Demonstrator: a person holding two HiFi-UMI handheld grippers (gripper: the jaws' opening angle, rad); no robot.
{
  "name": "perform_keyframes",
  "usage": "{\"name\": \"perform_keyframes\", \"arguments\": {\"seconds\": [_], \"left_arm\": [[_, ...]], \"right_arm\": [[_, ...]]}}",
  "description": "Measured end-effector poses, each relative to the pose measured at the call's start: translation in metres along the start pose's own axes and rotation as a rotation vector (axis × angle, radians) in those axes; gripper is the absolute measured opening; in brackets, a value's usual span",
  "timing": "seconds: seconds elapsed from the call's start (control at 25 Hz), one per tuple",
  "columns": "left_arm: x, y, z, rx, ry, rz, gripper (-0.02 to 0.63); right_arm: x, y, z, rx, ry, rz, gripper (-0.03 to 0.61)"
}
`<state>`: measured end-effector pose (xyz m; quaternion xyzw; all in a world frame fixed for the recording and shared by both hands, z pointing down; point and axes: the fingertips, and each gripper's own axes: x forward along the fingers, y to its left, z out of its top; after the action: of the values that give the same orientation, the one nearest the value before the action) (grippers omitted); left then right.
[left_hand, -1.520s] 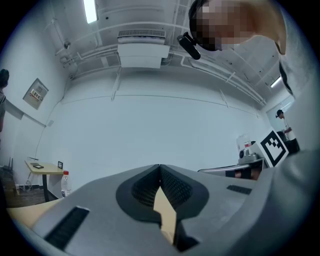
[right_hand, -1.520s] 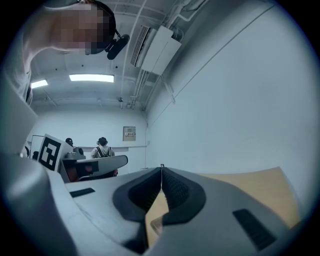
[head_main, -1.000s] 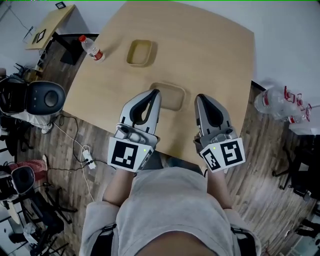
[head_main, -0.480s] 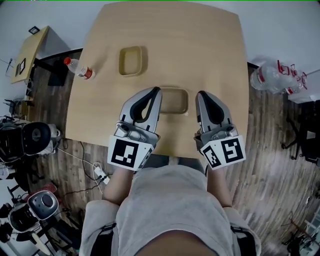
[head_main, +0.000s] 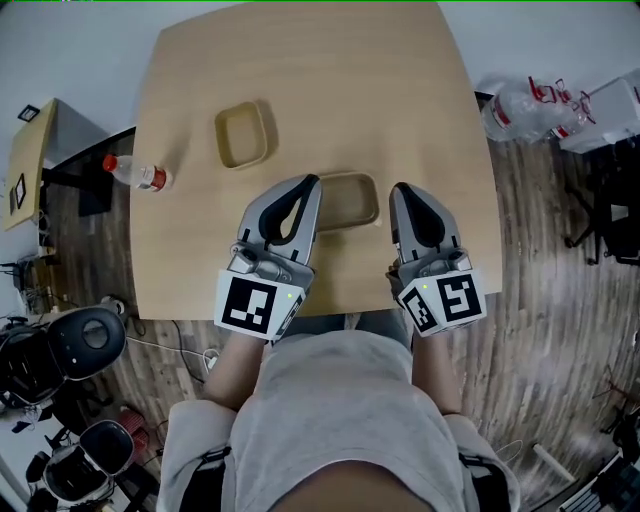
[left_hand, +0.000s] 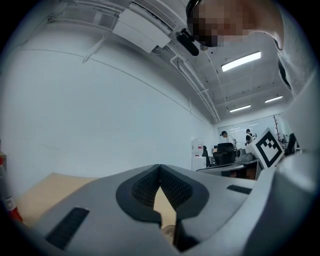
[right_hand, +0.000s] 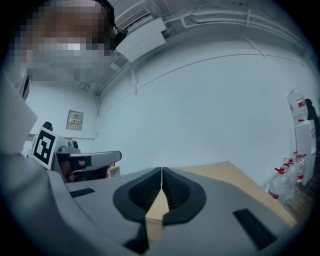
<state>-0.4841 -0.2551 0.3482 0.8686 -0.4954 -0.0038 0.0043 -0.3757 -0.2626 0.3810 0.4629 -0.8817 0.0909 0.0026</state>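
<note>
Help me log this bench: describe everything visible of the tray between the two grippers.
The tray is a shallow rectangle with rounded corners, tan like the table it lies flat on, and looks empty. It sits near the table's front edge. In the head view the left gripper hides its left end; the right gripper is just beyond its right end. Contact cannot be told.

White walls (left_hand: 100, 100), wood-plank floor (head_main: 545, 260), ceiling strip lights (left_hand: 241, 60), black chairs (head_main: 88, 342)
</note>
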Motion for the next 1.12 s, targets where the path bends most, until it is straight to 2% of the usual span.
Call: {"name": "perform_keyframes", "arguments": {"seconds": [0.36, 0.68, 1.12], "left_arm": [[0.004, 0.004, -0.031, -0.06, 0.038, -0.063, 0.015], [0.005, 0.012, -0.053, -0.091, 0.078, -0.063, 0.015], [0.0, 0.023, -0.07, -0.122, 0.118, -0.026, 0.015]], "right_arm": [[0.004, -0.005, -0.038, 0.014, 0.093, -0.081, 0.011], [0.019, -0.03, -0.092, 0.018, 0.272, -0.142, 0.012], [0.037, -0.052, -0.17, 0.142, 0.501, -0.124, 0.012]]}}
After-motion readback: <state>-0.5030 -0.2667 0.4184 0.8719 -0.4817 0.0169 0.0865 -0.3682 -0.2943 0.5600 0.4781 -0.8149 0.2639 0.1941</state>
